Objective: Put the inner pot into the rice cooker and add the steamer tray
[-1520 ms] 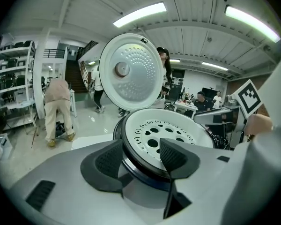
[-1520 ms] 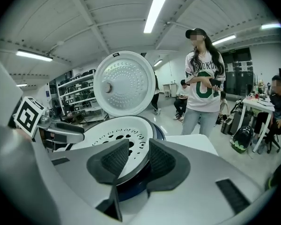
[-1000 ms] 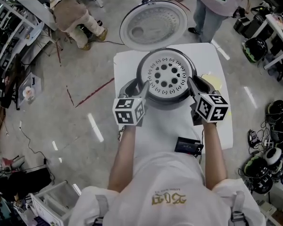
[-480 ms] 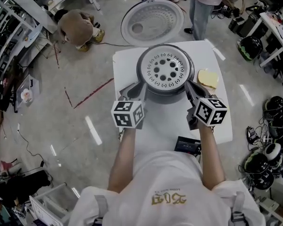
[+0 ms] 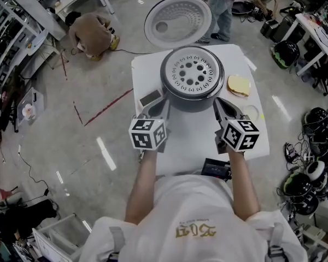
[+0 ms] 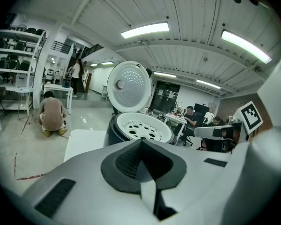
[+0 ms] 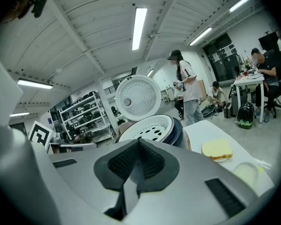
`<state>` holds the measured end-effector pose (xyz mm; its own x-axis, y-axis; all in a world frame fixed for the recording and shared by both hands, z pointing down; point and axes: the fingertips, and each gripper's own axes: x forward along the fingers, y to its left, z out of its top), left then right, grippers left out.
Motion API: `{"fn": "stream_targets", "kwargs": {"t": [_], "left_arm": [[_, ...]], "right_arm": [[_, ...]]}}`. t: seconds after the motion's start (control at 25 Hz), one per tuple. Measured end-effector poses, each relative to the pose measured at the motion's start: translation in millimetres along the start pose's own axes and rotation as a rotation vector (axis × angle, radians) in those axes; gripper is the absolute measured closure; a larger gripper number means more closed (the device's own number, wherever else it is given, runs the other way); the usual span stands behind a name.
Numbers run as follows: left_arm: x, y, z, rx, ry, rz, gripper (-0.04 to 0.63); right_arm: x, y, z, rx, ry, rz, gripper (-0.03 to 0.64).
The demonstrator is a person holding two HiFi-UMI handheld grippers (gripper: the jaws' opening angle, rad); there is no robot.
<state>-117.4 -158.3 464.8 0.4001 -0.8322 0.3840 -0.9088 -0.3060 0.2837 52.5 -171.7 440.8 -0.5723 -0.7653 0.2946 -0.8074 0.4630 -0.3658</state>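
**Both pairs of jaws closed and empty, tray seated in the cooker**

The jaws of the left gripper [image 5: 163,100] have just been closing and now meet pad to pad, with nothing between them. The right gripper [image 5: 218,102] has its jaws pressed together as well, also on nothing. The person holds the two level over the white table [image 5: 191,146], one at each near flank of the rice cooker [image 5: 191,106], close to its wall but apart from it.

The white perforated steamer tray [image 5: 192,64] sits flat in the cooker's mouth. It covers the opening, so the inner pot beneath cannot be made out. The cooker's lid [image 5: 177,22] stands open behind it. A yellow slab [image 5: 239,85] lies on the table to the right of the cooker, and a small black device [image 5: 216,168] lies at the table's near edge.
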Motion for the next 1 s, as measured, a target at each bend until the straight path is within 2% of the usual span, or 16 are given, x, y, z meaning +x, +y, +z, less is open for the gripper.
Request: {"fn": "stream_targets", "kwargs": {"t": [0.12,0.32,1.0], "left_arm": [[-8.6,-1.6,-1.1,0.019,-0.01,-0.001,0.578],[-18.0,-7.8,-5.0,-0.003,-0.026,-0.016,0.578],[-21.4,-9.0,-4.5,-0.014,-0.022,-0.031,0.578]], "right_arm": [[-6.1,5.9,-5.7,-0.044,0.001,-0.02,0.604],[-16.6,7.3,-13.7,-0.08,-0.003,-0.05,0.604],[-17.6,13.0,-14.2,-0.098,0.009,-0.053,0.604]]}}
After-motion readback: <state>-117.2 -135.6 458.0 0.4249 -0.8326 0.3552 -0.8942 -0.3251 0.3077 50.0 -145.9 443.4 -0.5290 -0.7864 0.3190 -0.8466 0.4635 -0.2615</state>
